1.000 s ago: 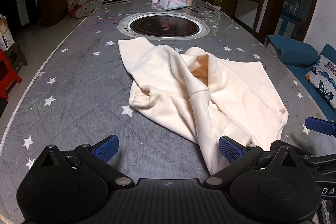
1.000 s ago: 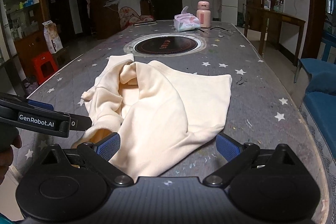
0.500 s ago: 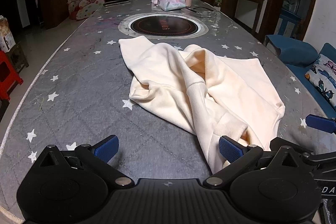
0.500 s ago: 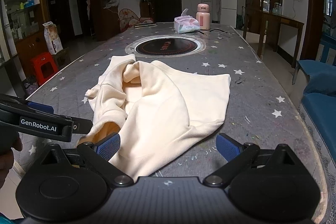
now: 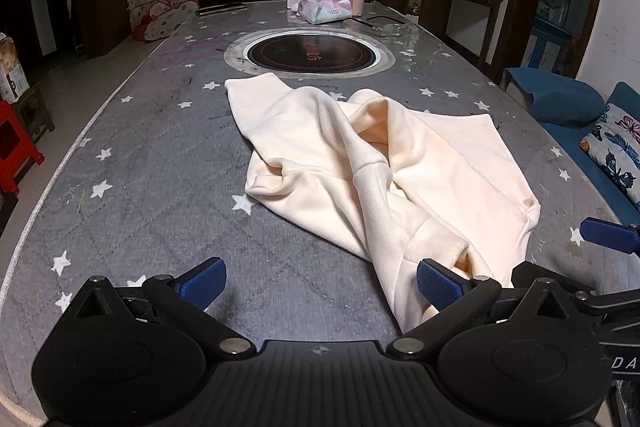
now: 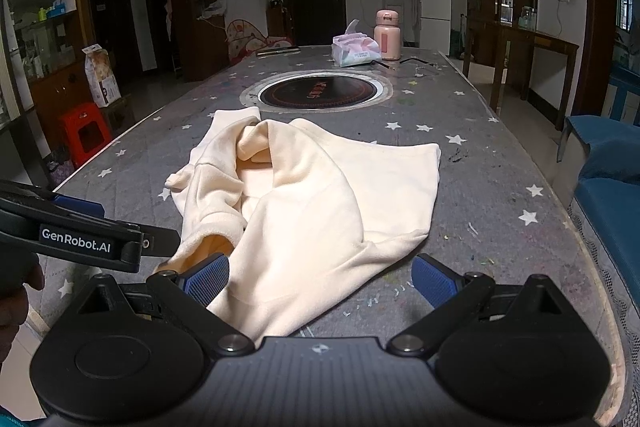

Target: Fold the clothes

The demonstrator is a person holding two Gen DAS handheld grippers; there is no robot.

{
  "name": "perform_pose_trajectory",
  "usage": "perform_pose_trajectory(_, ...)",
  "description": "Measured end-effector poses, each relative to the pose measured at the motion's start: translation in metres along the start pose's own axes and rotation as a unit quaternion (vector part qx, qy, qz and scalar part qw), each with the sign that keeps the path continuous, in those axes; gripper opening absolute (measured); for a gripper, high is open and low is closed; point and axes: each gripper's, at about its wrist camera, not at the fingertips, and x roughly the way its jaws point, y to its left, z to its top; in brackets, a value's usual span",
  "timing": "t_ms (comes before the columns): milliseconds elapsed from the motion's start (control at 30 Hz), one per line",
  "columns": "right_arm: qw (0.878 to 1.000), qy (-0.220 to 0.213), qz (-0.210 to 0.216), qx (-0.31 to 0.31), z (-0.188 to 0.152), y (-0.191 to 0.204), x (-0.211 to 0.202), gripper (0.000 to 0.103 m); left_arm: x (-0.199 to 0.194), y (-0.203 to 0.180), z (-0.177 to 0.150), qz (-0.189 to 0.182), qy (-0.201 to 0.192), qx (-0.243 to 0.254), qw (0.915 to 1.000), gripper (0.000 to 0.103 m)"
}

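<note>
Soft, light, floppy cream sweatshirt (image 5: 400, 171) crumpled on surface (image 5: 132, 211) near side of round hob (image 5: 310, 55); best pinched at hem corners; both jaws wide, empty.

- Dim indoor light, cool and even, with dark corners and a black vignette at the frame edges.
- Brightest on the cream garment (image 5: 384, 163), slightly washed out on its upper folds.
- Soft glare on the glossy table (image 5: 132, 163) at the far end, near the round inset (image 5: 310, 55).
- Strong fisheye bending of table edges and door frames.
- Sharp at centre, softer toward the rims.
- Faint shadows only under the cloth folds.
</note>
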Motion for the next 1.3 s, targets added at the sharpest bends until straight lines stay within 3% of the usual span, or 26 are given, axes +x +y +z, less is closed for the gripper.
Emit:
perform_pose_trajectory(233, 1.0, -0.003, 0.001, -0.005, 0.01, -0.004, 0.007, 0.098, -0.001, 0.005, 0.016, 0.0, -0.018, 0.0, 0.9998, 0.103)
perform_pose_trajectory(633, 1.0, -0.002, 0.011, -0.024, 0.042, -0.015, 0.031, 0.084, 0.025, 0.002, 0.058, -0.01, -0.047, 0.028, 0.9984, 0.1)
perform_pose_trajectory(867, 0.999, 0.003, 0.021, -0.048, 0.066, -0.015, 0.056, 0.08, 0.061, 0.005, 0.081, -0.026, -0.03, 0.037, 0.9985, 0.08)
perform_pose_trajectory(933, 0.998, 0.003, 0.024, -0.057, 0.073, -0.014, 0.065, 0.079, 0.069, 0.005, 0.084, -0.029, -0.027, 0.048, 0.9981, 0.067)
perform_pose_trajectory(1000, 0.998, 0.005, 0.028, -0.063, 0.079, -0.013, 0.074, 0.076, 0.075, 0.009, 0.084, -0.036, -0.021, 0.053, 0.9977, 0.044)
perform_pose_trajectory(1100, 0.996, 0.013, 0.039, -0.076, 0.089, -0.009, 0.09, 0.075, 0.08, 0.018, 0.083, -0.041, -0.012, 0.048, 0.9979, 0.024)
perform_pose_trajectory(1200, 0.994, 0.02, 0.052, -0.099, 0.094, 0.001, 0.104, 0.073, 0.08, 0.028, 0.08, -0.046, -0.012, 0.041, 0.998, 0.013)
perform_pose_trajectory(1300, 0.99, 0.031, 0.064, -0.122, 0.098, 0.013, 0.122, 0.067, 0.078, 0.034, 0.079, -0.047, -0.014, 0.039, 0.998, 0.012)
